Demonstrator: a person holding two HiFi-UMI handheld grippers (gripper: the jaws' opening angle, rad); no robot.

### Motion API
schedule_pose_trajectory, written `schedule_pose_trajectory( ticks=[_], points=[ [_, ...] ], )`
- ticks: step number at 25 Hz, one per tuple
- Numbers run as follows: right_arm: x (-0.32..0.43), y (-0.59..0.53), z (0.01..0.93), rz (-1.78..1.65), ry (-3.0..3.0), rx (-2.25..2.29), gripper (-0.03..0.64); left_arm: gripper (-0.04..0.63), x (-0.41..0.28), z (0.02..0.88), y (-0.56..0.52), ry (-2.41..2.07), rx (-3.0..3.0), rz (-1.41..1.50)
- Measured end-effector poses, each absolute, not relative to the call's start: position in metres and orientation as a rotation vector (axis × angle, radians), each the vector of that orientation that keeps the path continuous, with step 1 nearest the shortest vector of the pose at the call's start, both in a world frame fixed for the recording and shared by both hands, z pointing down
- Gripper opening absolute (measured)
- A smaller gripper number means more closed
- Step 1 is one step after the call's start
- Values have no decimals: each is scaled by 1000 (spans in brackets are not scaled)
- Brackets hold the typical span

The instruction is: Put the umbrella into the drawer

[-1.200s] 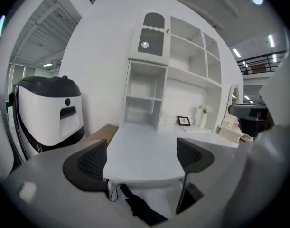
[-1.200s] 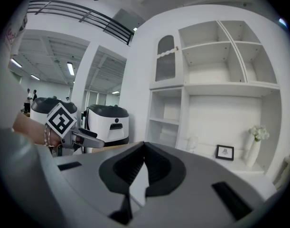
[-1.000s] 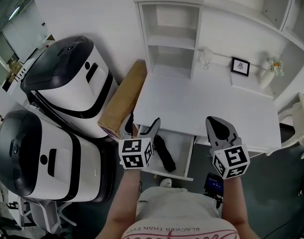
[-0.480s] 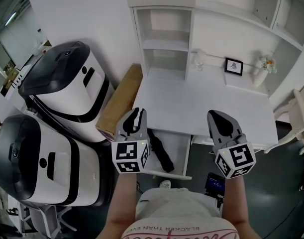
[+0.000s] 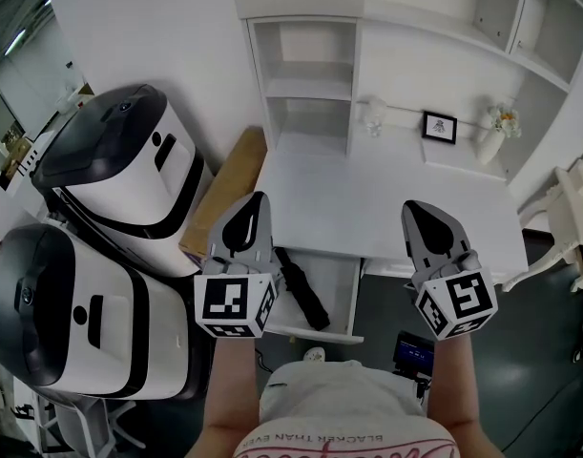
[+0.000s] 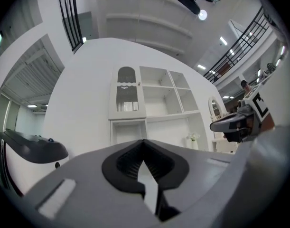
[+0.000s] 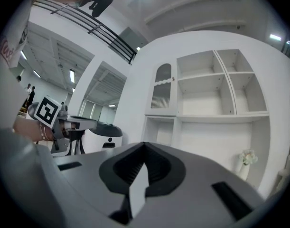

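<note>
**Head view.** The left gripper (image 5: 256,203) has just closed its jaws until the tips meet. It holds nothing and is raised over the desk's near left corner. The right gripper (image 5: 412,208) is also pinched together on nothing, over the near right edge. The black folded umbrella (image 5: 301,289) lies in the open white drawer (image 5: 315,332), slanting from 11 to 5 o'clock. It is at 5 o'clock from the left gripper and clear of both grippers. The smooth white desk (image 5: 386,189) is bare between the grippers. A framed picture (image 5: 439,125) and a vase (image 5: 491,136) stand along its back at 1 o'clock. A cardboard box (image 5: 224,189) leans at the desk's left edge. At 9 o'clock stand two glossy, rounded white-and-black machines (image 5: 110,175), possibly robot housings.

**Left gripper view.** The grey jaws with ribbed black pads touch at the tips, empty. A white shelf unit (image 6: 154,99) stands at 12 o'clock, and the right gripper is at 3 o'clock.

**Right gripper view.** The tips meet on nothing. The left gripper shows at 9 o'clock, with the shelf unit's open cubbies ahead.
</note>
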State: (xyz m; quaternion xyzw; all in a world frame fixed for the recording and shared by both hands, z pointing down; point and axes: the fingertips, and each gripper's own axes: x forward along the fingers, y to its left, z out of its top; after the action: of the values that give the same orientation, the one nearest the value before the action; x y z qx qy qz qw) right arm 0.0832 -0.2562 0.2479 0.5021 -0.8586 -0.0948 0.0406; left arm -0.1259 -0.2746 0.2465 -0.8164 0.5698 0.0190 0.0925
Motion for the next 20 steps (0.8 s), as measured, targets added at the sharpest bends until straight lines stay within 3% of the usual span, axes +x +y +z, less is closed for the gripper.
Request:
schedule_pose_trajectory(
  ticks=[20],
  points=[
    [88,-247,219,-346,-2645,1576,6,9,-108,201,-262,1535,-2334,73]
  ],
)
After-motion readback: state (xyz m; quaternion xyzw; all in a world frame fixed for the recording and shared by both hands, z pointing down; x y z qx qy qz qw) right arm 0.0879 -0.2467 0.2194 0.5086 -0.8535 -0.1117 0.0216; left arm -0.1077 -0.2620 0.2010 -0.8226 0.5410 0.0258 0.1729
